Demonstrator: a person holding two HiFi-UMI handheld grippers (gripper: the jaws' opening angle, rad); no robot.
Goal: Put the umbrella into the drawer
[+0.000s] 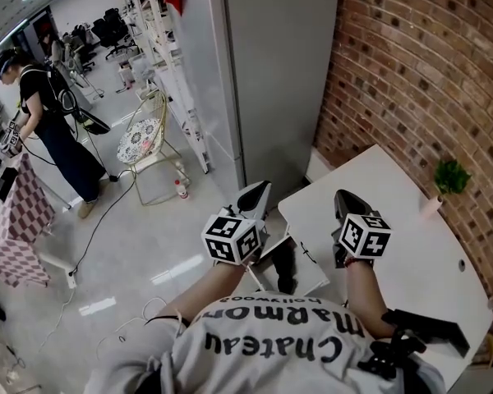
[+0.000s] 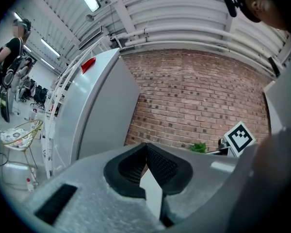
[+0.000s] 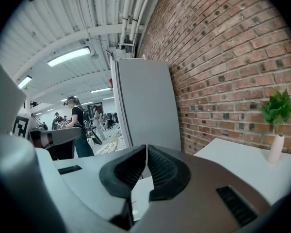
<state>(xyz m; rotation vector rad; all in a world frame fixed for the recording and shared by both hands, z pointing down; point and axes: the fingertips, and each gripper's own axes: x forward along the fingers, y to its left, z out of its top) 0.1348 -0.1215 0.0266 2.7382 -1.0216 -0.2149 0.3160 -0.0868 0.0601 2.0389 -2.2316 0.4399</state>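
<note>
Left gripper (image 1: 255,195), right gripper (image 1: 347,205): fingers clenched, empty. White surface (image 1: 411,253), right; potted plant (image 1: 449,179) at its right edge; grey cabinet (image 1: 271,72) upper centre.

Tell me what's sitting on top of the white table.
On the white table, only a small green plant in a pale vase shows, near the brick wall. The right gripper and the person's arm cover part of its near side; anything beneath is hidden.

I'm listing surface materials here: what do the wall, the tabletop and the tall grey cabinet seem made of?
Wall: red-brown brick, matt, with pale mortar joints showing. Tabletop: smooth plain white, perhaps laminate or painted board; no grain visible. Tall grey cabinet: flat panels with a soft sheen, likely painted metal, not certain.
</note>
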